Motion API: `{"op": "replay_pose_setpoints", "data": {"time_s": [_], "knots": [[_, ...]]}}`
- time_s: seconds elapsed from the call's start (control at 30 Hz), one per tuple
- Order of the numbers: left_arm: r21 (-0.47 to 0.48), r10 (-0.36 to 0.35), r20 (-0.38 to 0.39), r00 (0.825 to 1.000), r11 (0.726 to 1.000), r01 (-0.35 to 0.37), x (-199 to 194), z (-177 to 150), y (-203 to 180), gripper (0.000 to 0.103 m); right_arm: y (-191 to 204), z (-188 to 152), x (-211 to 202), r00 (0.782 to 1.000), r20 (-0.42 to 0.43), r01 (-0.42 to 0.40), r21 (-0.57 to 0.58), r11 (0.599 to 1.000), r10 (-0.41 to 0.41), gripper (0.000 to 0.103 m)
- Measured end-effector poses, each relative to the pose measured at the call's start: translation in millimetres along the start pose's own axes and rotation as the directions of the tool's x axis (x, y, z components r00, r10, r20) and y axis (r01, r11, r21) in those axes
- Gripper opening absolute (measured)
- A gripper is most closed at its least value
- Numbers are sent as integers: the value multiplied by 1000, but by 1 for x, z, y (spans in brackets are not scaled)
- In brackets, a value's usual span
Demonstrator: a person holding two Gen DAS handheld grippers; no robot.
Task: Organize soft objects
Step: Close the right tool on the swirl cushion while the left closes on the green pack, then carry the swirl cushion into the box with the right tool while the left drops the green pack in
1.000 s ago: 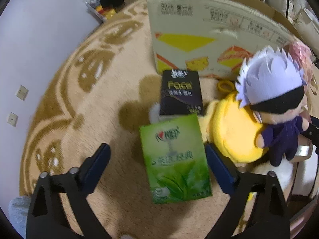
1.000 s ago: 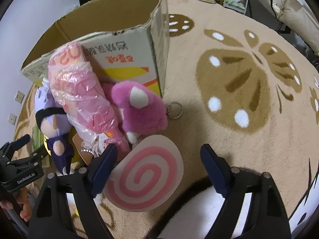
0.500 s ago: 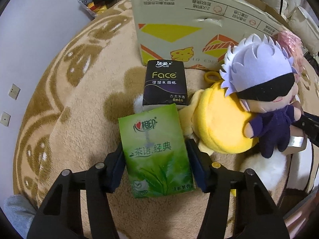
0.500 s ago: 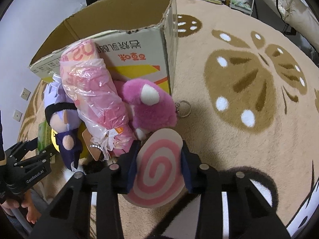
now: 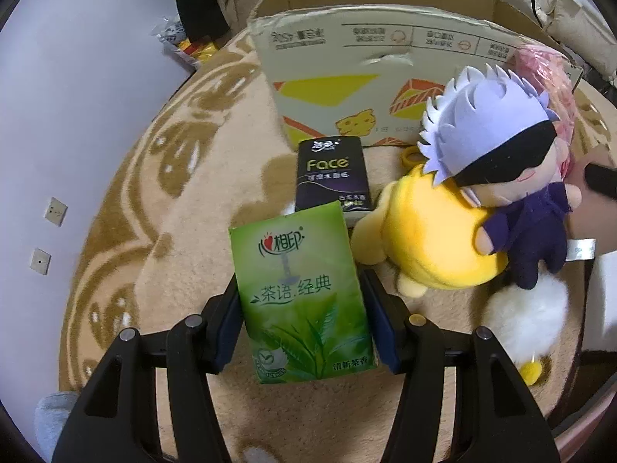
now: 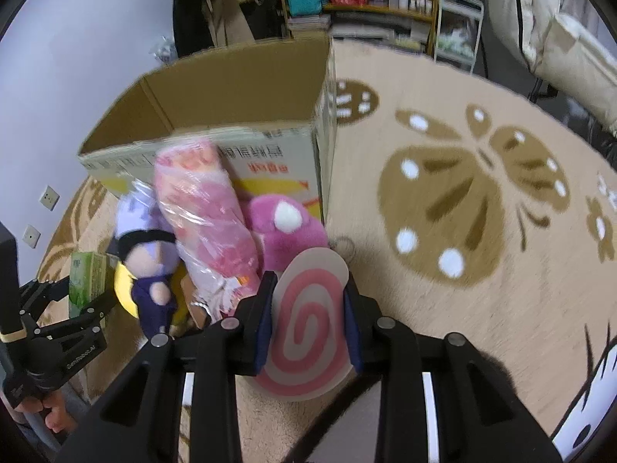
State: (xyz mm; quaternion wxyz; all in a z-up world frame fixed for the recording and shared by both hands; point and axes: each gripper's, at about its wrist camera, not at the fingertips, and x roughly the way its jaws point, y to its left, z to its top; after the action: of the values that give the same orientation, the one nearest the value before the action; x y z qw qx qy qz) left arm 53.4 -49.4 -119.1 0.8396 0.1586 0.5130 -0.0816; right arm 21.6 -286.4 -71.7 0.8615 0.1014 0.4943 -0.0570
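Since 1.0 s ago: left hand-held gripper (image 5: pixel 304 324) closed from wide onto green tissue pack (image 5: pixel 302 301), lower centre. Right hand-held gripper (image 6: pixel 308 320) likewise clamped on pink swirl cushion (image 6: pixel 308 324). Both lifted toward cardboard box (image 6: pixel 246 115), upper centre; judged ready for deposit.

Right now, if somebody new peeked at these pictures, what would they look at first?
Probably the green tissue pack squeezed in the left gripper, and the pink swirl cushion squeezed in the right gripper. Next, the doll with spiky lilac hair and a black blindfold, lying on a yellow plush in front of the big open cardboard box.
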Motion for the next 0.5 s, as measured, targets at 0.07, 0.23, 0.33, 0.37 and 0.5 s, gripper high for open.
{"op": "replay_pose_setpoints", "data": {"time_s": [0.07, 0.23, 0.33, 0.37, 0.5], "knots": [[-6, 14, 21, 1000, 1000, -14, -6, 0, 3, 57, 3, -1, -12, 999, 48, 0, -6, 1000, 0, 33], [-25, 36, 111, 993, 999, -33, -32, 0, 7, 57, 11, -2, -41, 986, 164, 0, -21, 1000, 4, 33], [-36, 62, 193, 979, 998, -56, -53, 2, 10, 57, 13, -1, -57, 973, 230, -1, -25, 1000, 7, 33], [-42, 68, 214, 975, 997, -60, -58, 3, 11, 57, 14, 0, -62, 967, 255, -1, -27, 1000, 8, 33], [-90, 108, 328, 939, 993, -82, -89, 7, 20, 57, 18, 3, -80, 941, 338, -4, -43, 999, 18, 33]]}}
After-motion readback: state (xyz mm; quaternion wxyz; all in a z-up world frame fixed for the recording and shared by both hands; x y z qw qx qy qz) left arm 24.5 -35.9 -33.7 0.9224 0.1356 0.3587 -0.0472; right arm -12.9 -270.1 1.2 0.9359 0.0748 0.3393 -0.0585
